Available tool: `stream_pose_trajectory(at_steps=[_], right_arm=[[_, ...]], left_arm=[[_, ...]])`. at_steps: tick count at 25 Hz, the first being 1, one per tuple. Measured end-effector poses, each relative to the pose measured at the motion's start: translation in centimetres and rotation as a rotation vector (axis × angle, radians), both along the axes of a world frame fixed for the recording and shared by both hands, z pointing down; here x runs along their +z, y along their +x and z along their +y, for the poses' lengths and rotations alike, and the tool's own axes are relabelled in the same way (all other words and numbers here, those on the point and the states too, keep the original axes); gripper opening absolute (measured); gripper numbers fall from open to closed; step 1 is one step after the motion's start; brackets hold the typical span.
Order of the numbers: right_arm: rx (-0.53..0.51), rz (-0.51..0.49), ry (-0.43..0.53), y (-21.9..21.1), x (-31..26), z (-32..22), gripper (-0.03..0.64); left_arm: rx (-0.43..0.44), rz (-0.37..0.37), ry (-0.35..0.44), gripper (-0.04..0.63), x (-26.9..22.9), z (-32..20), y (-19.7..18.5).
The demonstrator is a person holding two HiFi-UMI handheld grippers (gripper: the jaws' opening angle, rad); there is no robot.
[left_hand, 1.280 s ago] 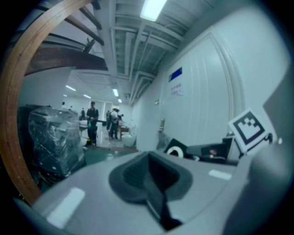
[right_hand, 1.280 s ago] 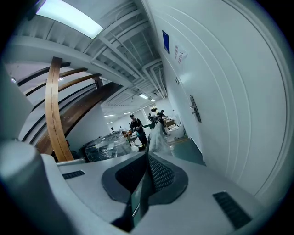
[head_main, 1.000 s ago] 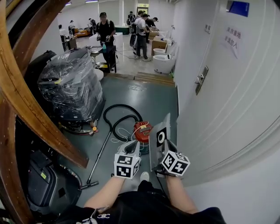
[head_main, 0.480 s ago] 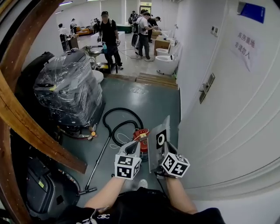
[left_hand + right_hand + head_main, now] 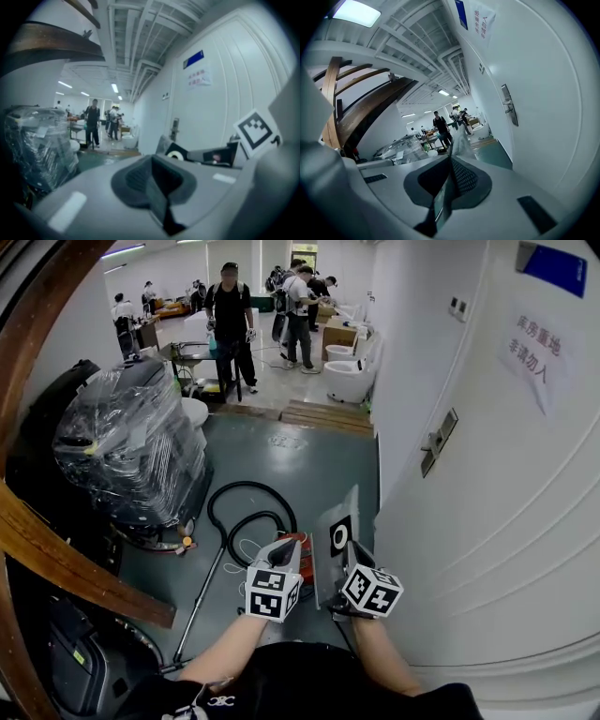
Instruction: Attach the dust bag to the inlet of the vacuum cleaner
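Observation:
The grey dust bag with its black card collar and white ring stands upright in my right gripper, which is shut on its lower edge. In the right gripper view the bag shows edge-on as a thin sheet pinched between the pads. My left gripper is shut with nothing in it, beside the bag's left. The small red vacuum cleaner sits on the green floor, half hidden behind the left gripper, its black hose looped beyond it. The left gripper view shows the collar to its right.
A large machine wrapped in clear plastic stands at the left. A white door with a handle runs along the right. A curved wooden beam crosses the left foreground. The vacuum's wand lies on the floor. People stand at the far end.
Both grippers and the bag have advanced along the floor. The red vacuum has come closer and now sits partly behind the left gripper. Both grippers stay shut.

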State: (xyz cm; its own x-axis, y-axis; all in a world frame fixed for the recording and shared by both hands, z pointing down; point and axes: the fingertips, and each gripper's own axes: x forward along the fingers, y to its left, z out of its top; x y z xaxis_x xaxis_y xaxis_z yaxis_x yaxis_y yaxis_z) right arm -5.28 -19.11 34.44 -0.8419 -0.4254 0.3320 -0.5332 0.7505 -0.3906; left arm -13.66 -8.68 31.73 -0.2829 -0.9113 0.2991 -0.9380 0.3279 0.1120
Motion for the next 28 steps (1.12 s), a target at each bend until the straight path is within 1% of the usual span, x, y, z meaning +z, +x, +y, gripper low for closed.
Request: stream_pose_trajectory(at_steps=[4, 10, 14, 17, 26, 28], right_arm=[[0.009, 0.003, 0.004, -1.0, -0.2, -2.4, 0.012], [0.042, -0.002, 0.01, -1.5, -0.2, -4.1, 0.012], [0.071, 0.024, -0.024, -1.2, 1.0, -4.6, 0.012], [0.111, 0.03, -0.042, -1.4, 1.5, -4.8, 0.012], [0.29, 0.037, -0.058, -1.3, 2.3, -4.6, 0.012], [0.329, 0.027, -0.052, -1.8, 2.0, -4.8, 0.012]], left_arm=[[0.015, 0.001, 0.006, -0.002, -0.3, -2.7, -0.8], [0.047, 0.009, -0.005, -0.002, 0.4, -4.7, -1.7], [0.075, 0.038, -0.011, -0.002, 1.3, -5.5, -1.9], [0.116, 0.044, -0.01, -0.002, 1.5, -6.4, -2.7], [0.281, 0.033, -0.026, -0.002, 1.3, -8.0, -4.9], [0.315, 0.021, -0.014, -0.002, 0.7, -8.4, -5.7]])
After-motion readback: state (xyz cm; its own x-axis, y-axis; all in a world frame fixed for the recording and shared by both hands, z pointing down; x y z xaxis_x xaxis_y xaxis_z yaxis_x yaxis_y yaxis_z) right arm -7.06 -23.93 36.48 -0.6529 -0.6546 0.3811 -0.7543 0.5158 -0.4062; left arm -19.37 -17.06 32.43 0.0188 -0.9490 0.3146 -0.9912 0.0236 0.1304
